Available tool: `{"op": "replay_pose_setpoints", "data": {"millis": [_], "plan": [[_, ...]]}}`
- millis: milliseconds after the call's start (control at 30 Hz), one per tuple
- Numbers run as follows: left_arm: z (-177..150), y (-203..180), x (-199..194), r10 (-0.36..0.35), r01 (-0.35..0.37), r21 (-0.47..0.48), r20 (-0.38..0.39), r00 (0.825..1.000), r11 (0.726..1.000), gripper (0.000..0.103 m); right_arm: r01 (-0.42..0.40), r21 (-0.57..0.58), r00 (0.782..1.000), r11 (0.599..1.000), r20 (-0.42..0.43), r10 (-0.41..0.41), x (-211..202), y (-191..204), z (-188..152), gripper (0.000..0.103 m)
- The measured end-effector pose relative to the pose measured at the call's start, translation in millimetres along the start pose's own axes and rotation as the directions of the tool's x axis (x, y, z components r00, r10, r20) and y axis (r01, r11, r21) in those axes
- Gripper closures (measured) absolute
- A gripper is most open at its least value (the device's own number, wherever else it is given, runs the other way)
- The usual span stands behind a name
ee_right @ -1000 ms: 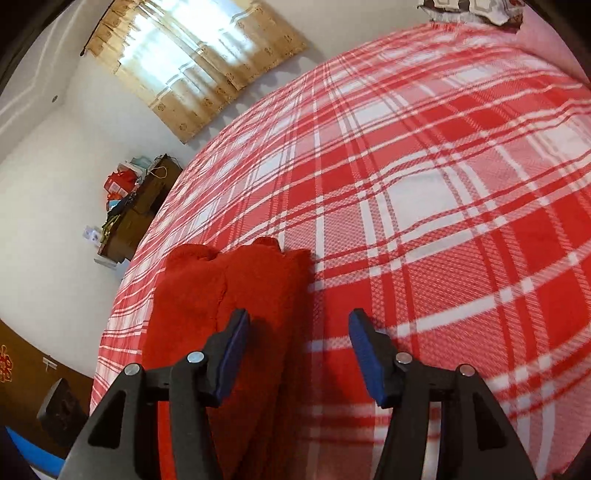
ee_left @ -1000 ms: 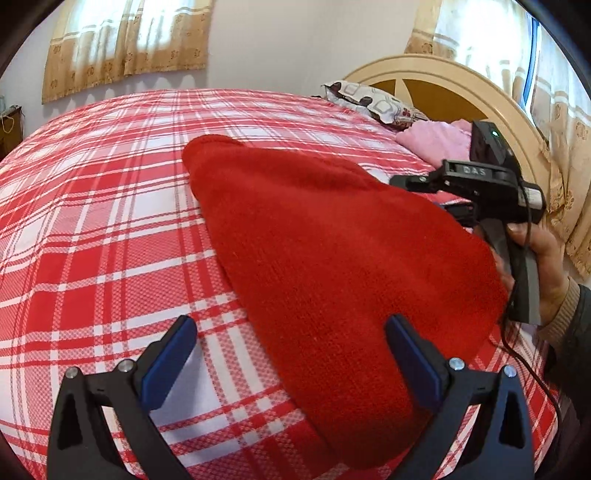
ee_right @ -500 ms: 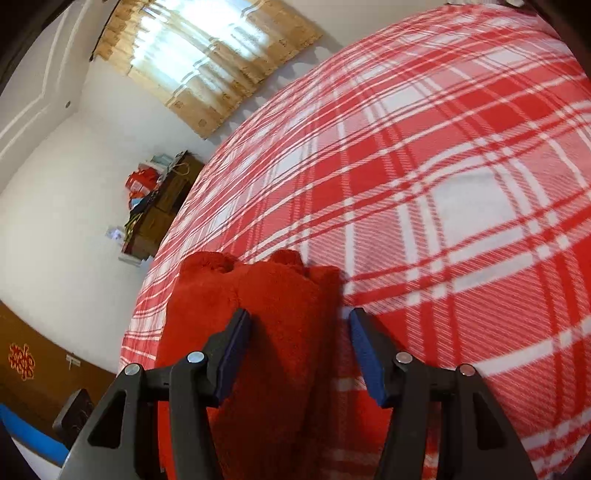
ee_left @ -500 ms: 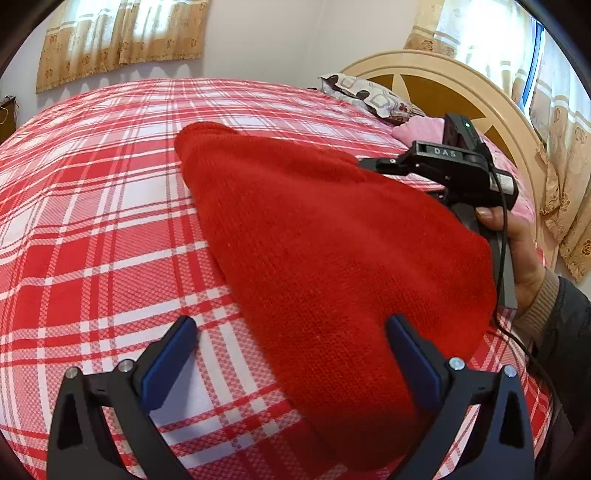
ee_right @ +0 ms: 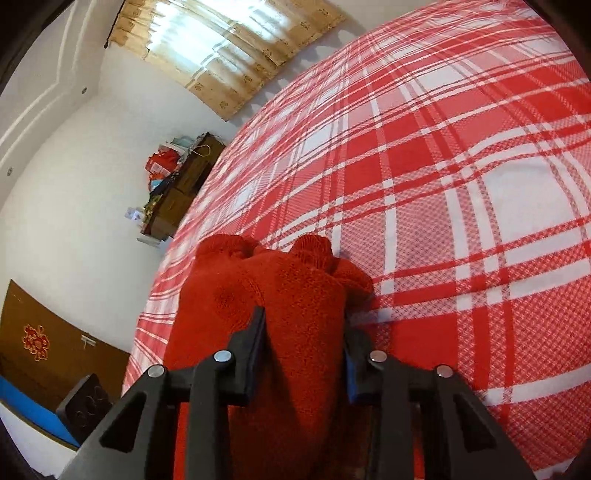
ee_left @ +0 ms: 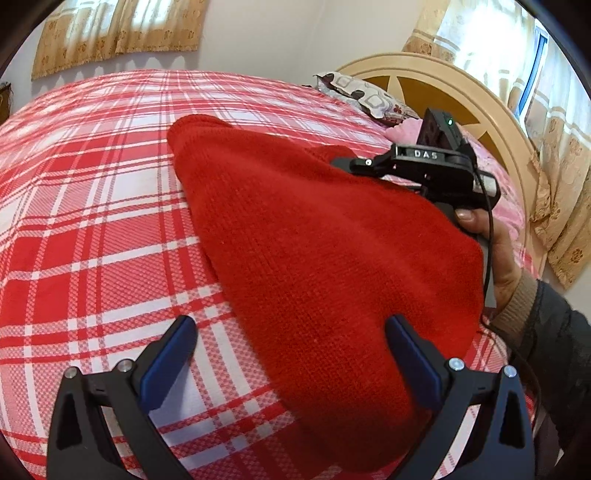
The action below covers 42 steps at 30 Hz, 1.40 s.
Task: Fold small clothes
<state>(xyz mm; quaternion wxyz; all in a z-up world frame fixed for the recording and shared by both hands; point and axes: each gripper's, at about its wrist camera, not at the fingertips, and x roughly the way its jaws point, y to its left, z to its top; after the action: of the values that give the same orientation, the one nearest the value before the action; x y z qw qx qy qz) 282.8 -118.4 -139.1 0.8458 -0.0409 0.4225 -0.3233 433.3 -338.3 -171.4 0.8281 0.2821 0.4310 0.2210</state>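
In the left wrist view, the far left of the room is taken up by a gold-patterned curtain (ee_left: 118,35) hung against a pale wall. Below it a bed is spread with a red and white plaid cover (ee_left: 92,229), which fills most of the frame. The left gripper (ee_left: 291,354) is held low over this cover with its blue-padded fingers (ee_left: 166,363) spread wide apart, nothing being clamped between them. A red knitted garment (ee_left: 314,258) is laid on the cover, running from mid-bed toward the right finger, whose pad lies against its near edge. Further right, the right gripper (ee_left: 343,162) is seen reaching onto the garment's far side, held by the person's right hand (ee_left: 498,254). Behind it a patterned pillow (ee_left: 365,98), pink bedding (ee_left: 406,129) and a curved cream headboard (ee_left: 461,96) are seen, with a second curtain at the far right.

In the right wrist view, a brown door (ee_right: 44,354) with a red ornament and a cluttered wooden cabinet (ee_right: 177,195) are seen at the left against white walls. At centre, a bunched fold of the garment is clenched between the right gripper's closed-in fingers. The plaid cover extends to the right.
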Motion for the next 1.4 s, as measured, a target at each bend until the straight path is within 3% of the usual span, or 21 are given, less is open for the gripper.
{"op": "replay_pose_setpoints", "data": {"millis": [100,167,233,300,533,767,967,1400], "plan": [[1.7,-0.9,1.3,-0.005,0.005,0.002,-0.004,1.0,1.0,0.0,0.011,-0.01,1.0,1.0,0.003,-0.011,1.9,4.1,-0.9,0.073],[2.5,-1.7,1.5,-0.011,0.011,0.003,-0.01,1.0,1.0,0.0,-0.036,-0.013,0.999,0.999,0.014,0.036,-0.9,6.1,-2.8,0.075],[3.5,-2.0,1.3,-0.054,0.053,-0.017,-0.011,0.999,0.998,0.01,-0.038,-0.044,0.998,0.998,0.041,0.04,-5.7,11.8,-5.2,0.075],[4.3,-3.6,0.6,-0.098,0.097,-0.044,-0.016,0.995,0.994,0.026,-0.018,-0.05,0.999,0.999,0.049,0.02,-5.0,14.2,-7.1,0.076],[2.7,-10.5,-9.0,-0.055,0.055,-0.072,-0.004,0.998,0.996,0.053,-0.029,-0.063,0.995,0.998,0.097,0.035,-11.5,22.4,-15.0,0.076],[-2.5,-21.5,-23.9,0.007,-0.007,-0.023,-0.016,1.0,1.0,0.059,-0.032,-0.057,0.992,0.998,0.12,0.038,-22.5,31.8,-31.9,0.077],[-14.4,-25.8,-36.6,0.04,-0.04,0.002,-0.029,0.999,0.999,0.06,0.02,-0.037,0.994,0.999,0.107,-0.016,-24.3,47.1,-49.4,0.077],[-37.5,-29.5,-77.3,0.064,-0.064,0.023,-0.019,0.998,0.998,0.063,-0.022,-0.069,0.991,0.997,0.127,0.031,-39.2,95.8,-86.0,0.077]]}}
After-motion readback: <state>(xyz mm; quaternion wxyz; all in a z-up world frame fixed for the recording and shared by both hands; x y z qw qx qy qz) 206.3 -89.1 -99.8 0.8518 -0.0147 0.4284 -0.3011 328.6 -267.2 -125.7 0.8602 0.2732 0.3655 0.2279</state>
